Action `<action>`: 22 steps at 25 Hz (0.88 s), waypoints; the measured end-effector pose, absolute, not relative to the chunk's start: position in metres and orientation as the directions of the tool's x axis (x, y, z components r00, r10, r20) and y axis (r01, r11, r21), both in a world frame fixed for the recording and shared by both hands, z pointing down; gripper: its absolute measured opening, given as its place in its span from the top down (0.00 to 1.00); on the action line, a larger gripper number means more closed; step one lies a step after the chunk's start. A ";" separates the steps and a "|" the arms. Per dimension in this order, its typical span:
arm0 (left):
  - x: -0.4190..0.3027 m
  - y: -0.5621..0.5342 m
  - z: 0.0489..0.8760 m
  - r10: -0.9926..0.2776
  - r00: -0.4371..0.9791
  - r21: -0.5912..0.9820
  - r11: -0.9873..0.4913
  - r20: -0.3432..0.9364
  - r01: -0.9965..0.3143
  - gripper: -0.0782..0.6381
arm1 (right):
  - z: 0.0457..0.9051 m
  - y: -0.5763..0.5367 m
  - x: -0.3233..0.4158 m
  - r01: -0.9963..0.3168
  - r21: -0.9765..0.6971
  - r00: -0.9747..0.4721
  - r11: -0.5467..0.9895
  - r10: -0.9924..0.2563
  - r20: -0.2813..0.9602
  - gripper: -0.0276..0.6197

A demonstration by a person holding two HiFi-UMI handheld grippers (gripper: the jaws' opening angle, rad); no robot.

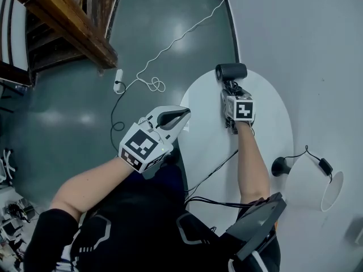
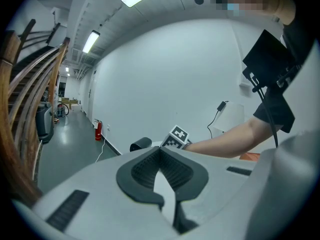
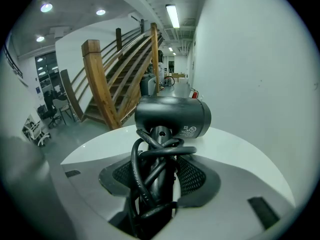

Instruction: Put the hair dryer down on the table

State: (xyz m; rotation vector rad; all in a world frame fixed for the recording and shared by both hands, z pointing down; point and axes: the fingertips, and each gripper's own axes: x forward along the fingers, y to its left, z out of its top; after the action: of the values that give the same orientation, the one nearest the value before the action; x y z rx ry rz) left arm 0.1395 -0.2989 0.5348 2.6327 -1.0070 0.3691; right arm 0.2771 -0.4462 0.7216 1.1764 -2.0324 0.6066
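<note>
A black hair dryer (image 1: 231, 71) with its cord wound round the handle is over the far edge of the round white table (image 1: 272, 123). My right gripper (image 1: 229, 90) is shut on the handle, barrel pointing sideways. In the right gripper view the dryer (image 3: 172, 116) stands up between the pads of the right gripper (image 3: 160, 165), low over the tabletop (image 3: 240, 154); whether it touches I cannot tell. My left gripper (image 1: 182, 115) hovers off the table's left edge, shut on nothing; in its own view the left gripper (image 2: 161, 151) has its pads meeting at the tips.
A black cable (image 1: 218, 169) trails across the table's near side. A white lamp (image 1: 330, 190) with a black cord stands at the right. On the floor lie a power strip (image 1: 118, 81) and a white cable (image 1: 170, 44). A wooden staircase (image 1: 62, 16) rises at the far left.
</note>
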 end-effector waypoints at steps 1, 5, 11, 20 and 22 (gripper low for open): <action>0.140 -0.299 0.535 -0.602 0.723 0.184 -0.711 0.339 -0.678 0.88 | 0.724 -0.447 0.279 -0.878 -0.051 -0.339 0.475 -0.544 0.767 0.61; 0.138 -0.299 0.539 -0.599 0.723 0.195 -0.708 0.344 -0.679 0.88 | 0.726 -0.453 0.280 -0.884 -0.062 -0.335 0.463 -0.535 0.775 0.61; 0.135 -0.301 0.543 -0.600 0.720 0.208 -0.700 0.349 -0.683 0.88 | 0.731 -0.457 0.278 -0.877 -0.037 -0.312 0.478 -0.510 0.801 0.61; 0.131 -0.296 0.546 -0.605 0.714 0.224 -0.687 0.353 -0.692 0.88 | 0.731 -0.457 0.277 -0.878 -0.059 -0.324 0.475 -0.499 0.804 0.61; 0.130 -0.294 0.545 -0.605 0.715 0.224 -0.687 0.351 -0.691 0.88 | 0.731 -0.457 0.275 -0.876 -0.049 -0.321 0.480 -0.501 0.804 0.61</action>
State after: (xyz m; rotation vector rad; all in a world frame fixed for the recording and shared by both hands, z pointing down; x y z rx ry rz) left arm 0.1303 -0.2944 0.5451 2.5822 -1.0108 0.3556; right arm 0.2754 -0.4574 0.7306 1.1382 -1.9789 0.6356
